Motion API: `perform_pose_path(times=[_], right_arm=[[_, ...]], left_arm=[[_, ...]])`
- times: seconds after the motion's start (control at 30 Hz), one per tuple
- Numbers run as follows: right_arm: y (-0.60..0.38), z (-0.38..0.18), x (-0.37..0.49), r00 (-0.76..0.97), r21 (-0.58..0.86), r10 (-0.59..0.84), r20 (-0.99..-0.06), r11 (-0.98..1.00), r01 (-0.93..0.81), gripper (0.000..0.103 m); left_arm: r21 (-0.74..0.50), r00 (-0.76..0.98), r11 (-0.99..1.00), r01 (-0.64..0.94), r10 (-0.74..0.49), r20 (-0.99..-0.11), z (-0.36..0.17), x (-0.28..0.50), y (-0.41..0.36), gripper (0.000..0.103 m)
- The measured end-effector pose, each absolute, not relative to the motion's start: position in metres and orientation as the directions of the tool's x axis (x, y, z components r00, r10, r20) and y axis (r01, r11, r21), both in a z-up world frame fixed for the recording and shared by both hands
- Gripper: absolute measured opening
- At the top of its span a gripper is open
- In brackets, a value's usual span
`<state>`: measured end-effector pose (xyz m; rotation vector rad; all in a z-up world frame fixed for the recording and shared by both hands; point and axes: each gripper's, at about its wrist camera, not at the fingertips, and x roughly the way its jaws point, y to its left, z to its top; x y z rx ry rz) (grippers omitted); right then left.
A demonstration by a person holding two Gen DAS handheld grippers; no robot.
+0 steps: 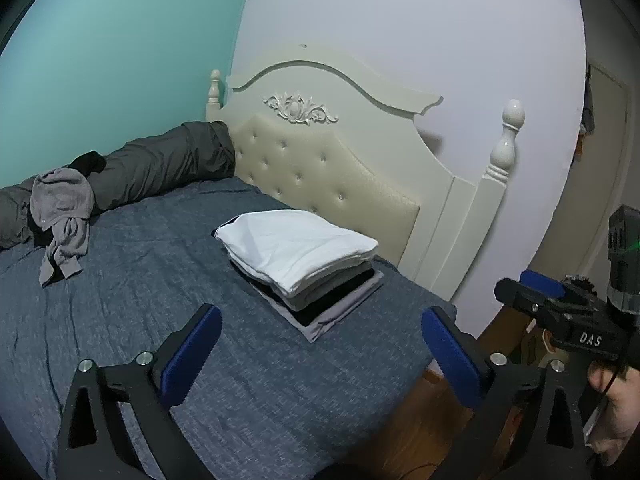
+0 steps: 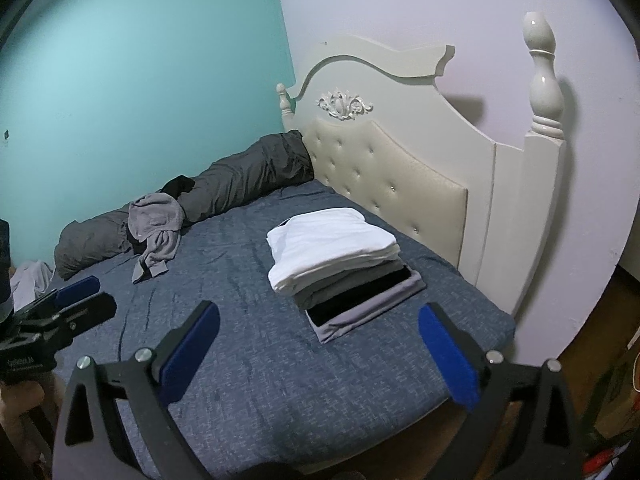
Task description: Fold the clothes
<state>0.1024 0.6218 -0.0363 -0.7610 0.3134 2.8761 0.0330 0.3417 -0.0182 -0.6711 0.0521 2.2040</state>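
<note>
Clothes: folded stack (image 1: 300,256) by headboard (image 1: 340,176), crumpled grey garment (image 1: 64,216) far side | left gripper (image 1: 320,344), right gripper (image 2: 318,344) spread wide, empty | next: grab garment by shoulders, drag flat before folding

Folded stack (image 1: 304,268) — white on top — lies flat by the headboard; crumpled grey garment (image 1: 62,216) well apart
</note>
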Motion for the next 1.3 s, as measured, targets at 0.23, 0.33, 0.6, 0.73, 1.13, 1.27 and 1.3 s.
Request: perform_pose_path(times=[0.23, 0.33, 0.6, 0.73, 1.13, 1.27, 1.3], right_arm=[[0.617, -0.038, 0.117, -0.864, 0.16, 0.098, -0.493, -0.967, -0.201, 0.1], [0.613, -0.039, 0.121, -0.866, 0.15, 0.106, -0.489, -0.968, -0.203, 0.1], [0.607, -0.042, 0.132, -0.871, 0.16, 0.11, -0.479, -0.965, -0.21, 0.1], [0.605, -0.042, 0.136, -0.873, 0.164, 0.111, -0.474, -0.964, -0.211, 0.1], [0.6, -0.047, 0.144, -0.876, 0.166, 0.115, -0.468, -0.962, -0.215, 0.1], [0.599, -0.049, 0.147, -0.876, 0.171, 0.116, -0.469, -0.961, -0.219, 0.1], [0.598, -0.05, 0.147, -0.875, 0.172, 0.115, -0.47, -0.961, -0.218, 0.1]], left_arm=[[-0.172, -0.528, -0.672, -0.721, 0.692, -0.491, -0.021, 0.042, 0.337, 0.103], [-0.164, -0.532, -0.676, -0.719, 0.686, -0.497, -0.023, 0.046, 0.336, 0.103], [-0.155, -0.553, -0.691, -0.707, 0.675, -0.488, -0.023, 0.055, 0.327, 0.103], [-0.157, -0.56, -0.697, -0.7, 0.672, -0.485, -0.023, 0.056, 0.322, 0.103], [-0.089, -0.613, -0.733, -0.674, 0.622, -0.487, -0.025, 0.067, 0.322, 0.103], [-0.065, -0.625, -0.737, -0.672, 0.612, -0.484, -0.025, 0.072, 0.322, 0.103], [-0.061, -0.626, -0.738, -0.672, 0.61, -0.485, -0.026, 0.073, 0.321, 0.103]])
